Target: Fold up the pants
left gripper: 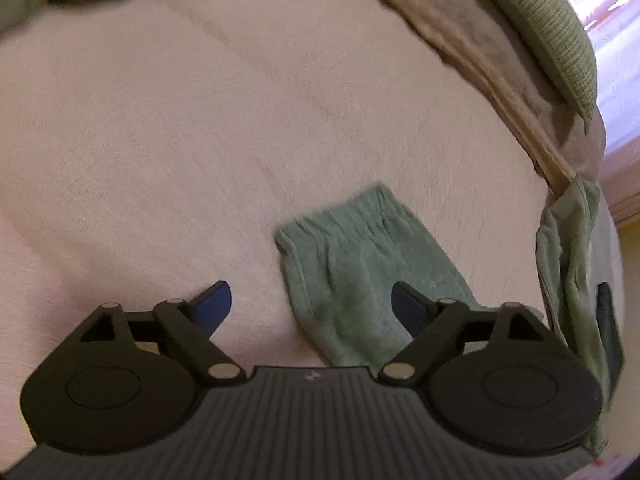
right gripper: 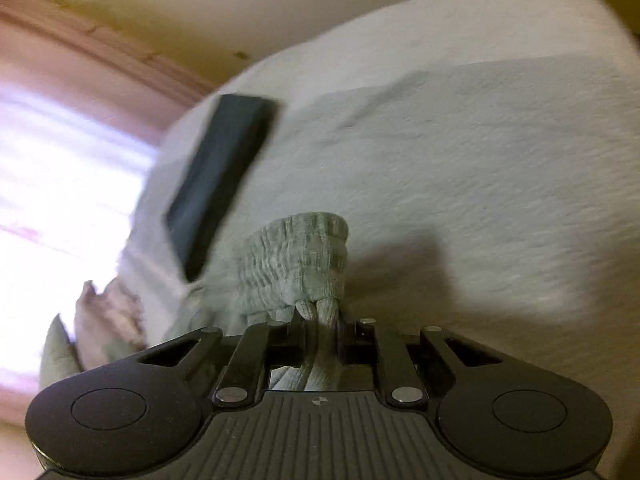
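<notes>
Right gripper [right gripper: 318, 316]: jaws closed tight on a bunched, ribbed edge of the green pants [right gripper: 298, 264], low centre of its frame.
Left gripper [left gripper: 310, 306]: jaws wide apart, holding nothing, hovering over the bed [left gripper: 160, 140].
Pants in left view [left gripper: 360, 276]: lower centre, partly between the fingers, gathered band pointing away.
Long axis: near to far, leaning left.
Nearer free hand: left, by my judgement.
Dark flat object [right gripper: 220, 184]: mid-left, beyond the pants.

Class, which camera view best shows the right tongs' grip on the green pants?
The right wrist view. There the right tongs are shut on a bunched fold of the green pants, seen close up. The left wrist view shows the pants on the bed and the open left tongs, not that grip.
</notes>
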Demonstrator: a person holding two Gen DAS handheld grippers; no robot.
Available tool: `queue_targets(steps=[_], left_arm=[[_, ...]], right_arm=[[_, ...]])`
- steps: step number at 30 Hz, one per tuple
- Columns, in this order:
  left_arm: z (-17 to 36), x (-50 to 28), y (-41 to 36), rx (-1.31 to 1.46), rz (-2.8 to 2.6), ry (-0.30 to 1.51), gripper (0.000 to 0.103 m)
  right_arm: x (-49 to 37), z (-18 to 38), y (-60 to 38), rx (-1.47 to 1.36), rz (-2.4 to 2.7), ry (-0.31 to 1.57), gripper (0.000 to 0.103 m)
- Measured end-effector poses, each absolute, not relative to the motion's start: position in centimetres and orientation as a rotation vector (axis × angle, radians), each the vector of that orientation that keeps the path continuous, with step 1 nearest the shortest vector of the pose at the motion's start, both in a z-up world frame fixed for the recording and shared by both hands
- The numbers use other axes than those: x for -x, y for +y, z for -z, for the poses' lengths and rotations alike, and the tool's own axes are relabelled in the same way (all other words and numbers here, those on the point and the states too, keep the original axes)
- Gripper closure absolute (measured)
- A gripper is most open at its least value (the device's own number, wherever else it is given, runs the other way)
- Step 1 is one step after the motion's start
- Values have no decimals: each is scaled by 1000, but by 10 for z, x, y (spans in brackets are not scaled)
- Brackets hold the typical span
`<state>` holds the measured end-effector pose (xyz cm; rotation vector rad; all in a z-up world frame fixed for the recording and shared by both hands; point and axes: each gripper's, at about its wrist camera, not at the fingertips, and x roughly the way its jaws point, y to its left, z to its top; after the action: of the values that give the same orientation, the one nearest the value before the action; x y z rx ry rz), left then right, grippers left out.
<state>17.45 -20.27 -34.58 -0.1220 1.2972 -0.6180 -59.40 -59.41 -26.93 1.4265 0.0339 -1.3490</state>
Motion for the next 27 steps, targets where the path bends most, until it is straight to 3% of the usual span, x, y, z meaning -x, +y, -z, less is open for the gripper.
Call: queue_targets(steps=[3,5,12,15,17,20,21,22,27], left_arm=[[377,-168,-227,65,599,1299,25],[376,-163,-239,-11,594,1219,97],[279,-175,-191,-11,645,961,96],[252,-178,-140,-45,536,917,96],[264,-175,-116,-115,452,963,92],[308,-171,-109,-273,359,1145,80],[313,-170,-111,-301,361,1172,80],[311,-169,-114,-313,370,1168,80],[287,-195,-137,-443,389,1092,74]], right_arm=[[599,285,-585,-1489,1376,142,93],[595,286,-583,-1476,1386,151,93],[606,222,-549,-1341,1201,153,93],[598,235,-516,-1420,1172,221,93],[596,258,-489,-1526,1182,295,93],[595,286,-467,-1596,1284,424,80],[593,286,-468,-1592,1308,496,58],[592,278,-468,-1571,1328,548,46],[593,212,-477,-1294,1499,718,44]])
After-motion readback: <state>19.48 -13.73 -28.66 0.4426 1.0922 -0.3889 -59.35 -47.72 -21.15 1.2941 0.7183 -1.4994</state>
